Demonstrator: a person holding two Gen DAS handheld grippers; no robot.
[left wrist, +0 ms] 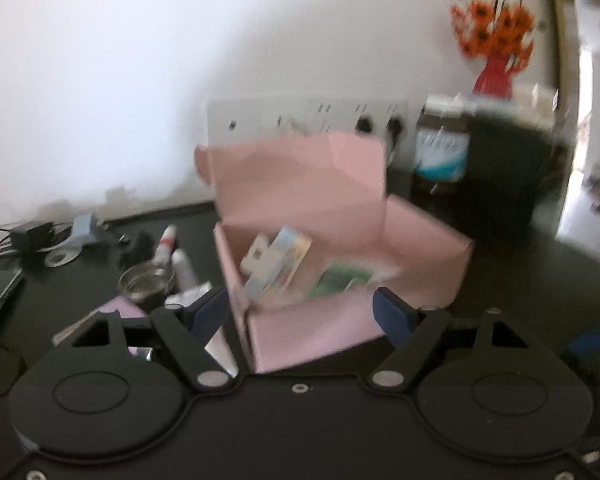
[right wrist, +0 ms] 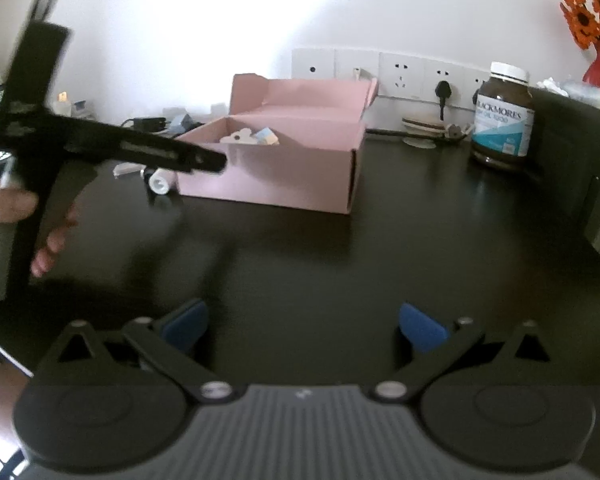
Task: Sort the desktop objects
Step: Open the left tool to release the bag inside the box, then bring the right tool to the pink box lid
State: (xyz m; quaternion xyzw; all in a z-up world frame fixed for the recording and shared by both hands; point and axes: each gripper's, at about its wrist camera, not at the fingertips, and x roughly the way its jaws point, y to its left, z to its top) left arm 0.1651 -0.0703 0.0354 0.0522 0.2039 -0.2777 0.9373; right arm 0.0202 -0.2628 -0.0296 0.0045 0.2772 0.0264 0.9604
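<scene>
The pink box (left wrist: 340, 280) sits open on the dark desk (right wrist: 340, 260), lid up, small cartons (left wrist: 276, 264) inside. The left gripper (left wrist: 304, 312) hovers at the box's near corner, jaws wide apart and holding nothing. At its 10 o'clock stand a metal cup (left wrist: 148, 284) and tubes (left wrist: 168, 244). The right gripper (right wrist: 304, 328) is likewise open and empty over bare desk; a brown bottle (right wrist: 502, 116) stands at its 2 o'clock

The left-hand matte black plastic two-finger gripper (left wrist: 302, 314) has two round domed housings, angular black link arms on silver pivot pins, small silver screws and dark blue pads. The right-hand matching black gripper (right wrist: 302, 326) adds a ribbed grey centre panel between its domes and brighter blue fingertip pads (right wrist: 422, 330).
</scene>
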